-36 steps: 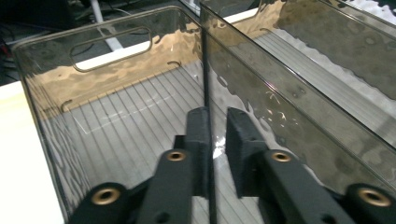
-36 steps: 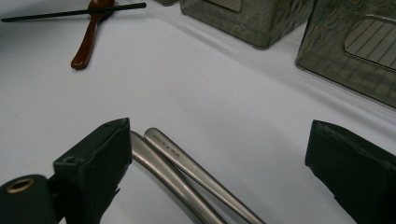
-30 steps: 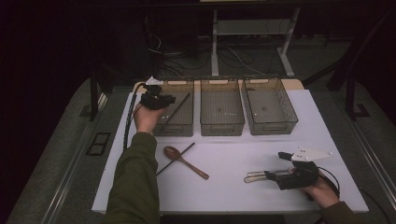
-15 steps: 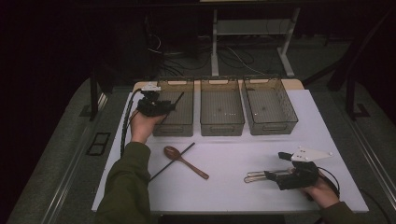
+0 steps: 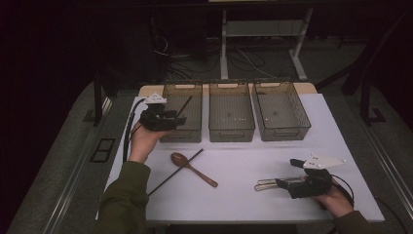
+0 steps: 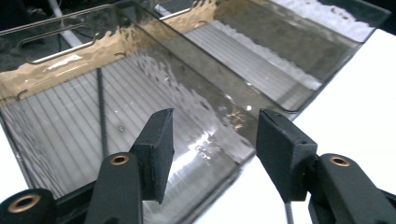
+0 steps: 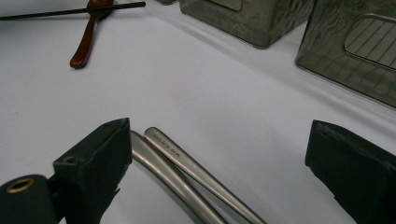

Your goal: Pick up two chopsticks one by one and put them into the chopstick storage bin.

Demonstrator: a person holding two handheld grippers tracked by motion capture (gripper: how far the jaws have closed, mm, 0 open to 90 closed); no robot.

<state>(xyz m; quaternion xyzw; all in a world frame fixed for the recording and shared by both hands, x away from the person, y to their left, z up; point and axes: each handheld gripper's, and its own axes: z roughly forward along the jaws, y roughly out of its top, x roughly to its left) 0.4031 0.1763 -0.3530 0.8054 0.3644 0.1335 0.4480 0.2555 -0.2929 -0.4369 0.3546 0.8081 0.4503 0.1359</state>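
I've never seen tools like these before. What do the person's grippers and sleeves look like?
Each hand holds a black gripper, left and right, with two flat, blocky black jaws, brass-coloured rivets and a pale grey three-cornered plate on top. A black cable trails from the left one. The sleeves are olive green.

A white table (image 5: 243,195) stood in a dim room. Beyond it, grey floor (image 5: 272,63) held tangled cables (image 5: 243,58) and metal frame legs (image 5: 225,48)

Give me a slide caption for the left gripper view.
Open left gripper above the bin holding one black chopstick.
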